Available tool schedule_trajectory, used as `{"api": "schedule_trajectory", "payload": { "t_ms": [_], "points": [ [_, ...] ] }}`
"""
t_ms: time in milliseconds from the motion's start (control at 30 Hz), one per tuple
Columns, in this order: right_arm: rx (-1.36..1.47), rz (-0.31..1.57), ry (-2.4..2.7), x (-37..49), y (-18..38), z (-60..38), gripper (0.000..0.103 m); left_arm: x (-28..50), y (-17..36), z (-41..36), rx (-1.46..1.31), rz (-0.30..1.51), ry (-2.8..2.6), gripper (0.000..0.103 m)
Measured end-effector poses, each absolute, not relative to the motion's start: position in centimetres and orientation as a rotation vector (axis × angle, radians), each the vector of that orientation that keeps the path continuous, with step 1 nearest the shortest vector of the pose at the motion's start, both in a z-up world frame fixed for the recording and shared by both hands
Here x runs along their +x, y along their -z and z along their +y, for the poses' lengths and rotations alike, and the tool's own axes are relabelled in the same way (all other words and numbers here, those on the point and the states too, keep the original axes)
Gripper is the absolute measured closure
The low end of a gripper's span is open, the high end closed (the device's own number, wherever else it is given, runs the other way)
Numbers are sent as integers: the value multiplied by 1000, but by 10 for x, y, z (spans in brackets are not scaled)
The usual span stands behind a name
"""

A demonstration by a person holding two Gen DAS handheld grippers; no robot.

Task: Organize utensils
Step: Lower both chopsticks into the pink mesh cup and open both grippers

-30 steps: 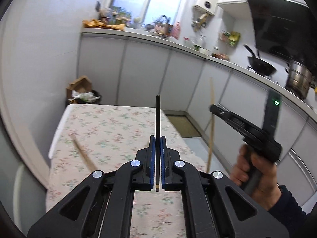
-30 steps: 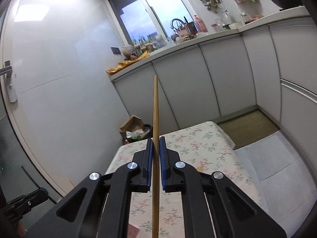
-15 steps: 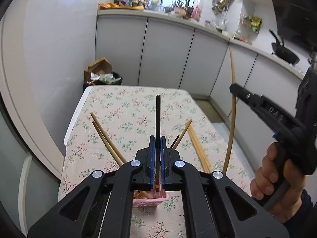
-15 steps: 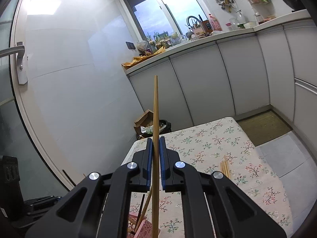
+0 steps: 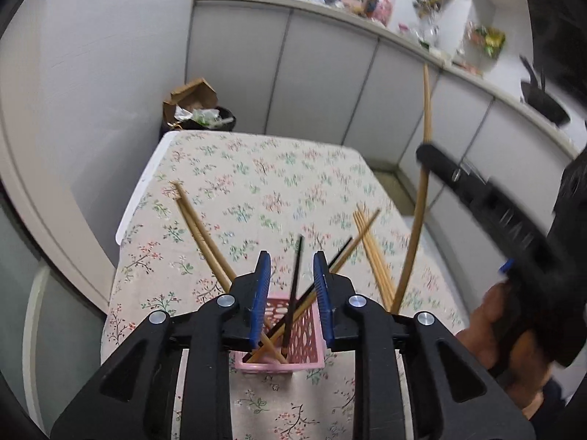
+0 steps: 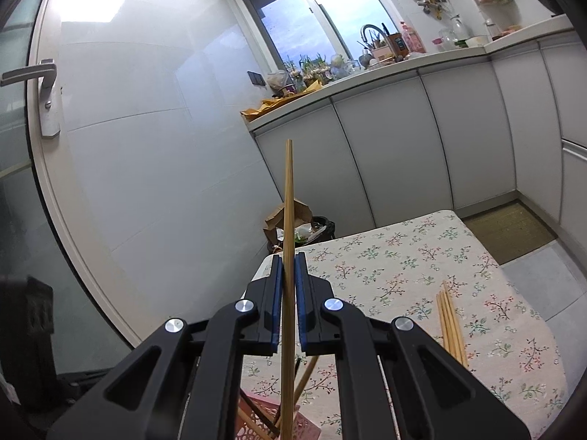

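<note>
Over the pink basket (image 5: 293, 344) at the near edge of the floral-cloth counter (image 5: 256, 198), your left gripper (image 5: 291, 278) has its jaws opening; the black chopstick (image 5: 295, 286) stands between the pads, apparently untouched, with its lower end inside the basket among other sticks. Let the jaws part fully before you lift away, so the chopstick settles against the basket wall rather than tipping out. Your left gripper points steeply down at the basket. Your right gripper (image 6: 288, 293) has its jaws closed tight on a wooden chopstick (image 6: 288, 256), held almost upright, its lower end hanging just right of the basket in the left wrist view. Guide that end over the basket's opening and lower it before releasing. Your right hand (image 5: 502, 333) grips the handle at the right, with the tool aimed nearly level. More wooden chopsticks lie on the counter: a pair (image 5: 198, 227) at left, a bundle (image 6: 451, 322) at right.
</note>
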State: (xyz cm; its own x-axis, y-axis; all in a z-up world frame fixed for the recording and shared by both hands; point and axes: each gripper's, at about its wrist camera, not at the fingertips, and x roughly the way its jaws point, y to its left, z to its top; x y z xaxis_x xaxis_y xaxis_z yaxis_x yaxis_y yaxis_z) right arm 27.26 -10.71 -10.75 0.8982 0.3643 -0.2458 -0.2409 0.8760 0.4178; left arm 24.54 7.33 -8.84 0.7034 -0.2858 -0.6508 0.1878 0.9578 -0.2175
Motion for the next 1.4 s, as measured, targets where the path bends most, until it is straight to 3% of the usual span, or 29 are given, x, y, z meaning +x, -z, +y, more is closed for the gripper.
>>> {"api": "schedule_trajectory", "payload": {
  "t_ms": [633,1167,1200,1333,1400],
  "points": [
    [322,280,-259,271,134,-47,96,243,79,106,-274,726,180,76],
    [260,501,-373,283,136,-46,95,241,78,106,-274,726,203,76],
    [268,508,-375,283,133,-50,93,241,77,105,-271,725,204,76],
    [346,538,-398,286,120,-77,69,240,77,101,-263,723,207,76],
    [374,537,-398,286,115,-90,69,240,76,100,-263,721,206,76]
  ]
}}
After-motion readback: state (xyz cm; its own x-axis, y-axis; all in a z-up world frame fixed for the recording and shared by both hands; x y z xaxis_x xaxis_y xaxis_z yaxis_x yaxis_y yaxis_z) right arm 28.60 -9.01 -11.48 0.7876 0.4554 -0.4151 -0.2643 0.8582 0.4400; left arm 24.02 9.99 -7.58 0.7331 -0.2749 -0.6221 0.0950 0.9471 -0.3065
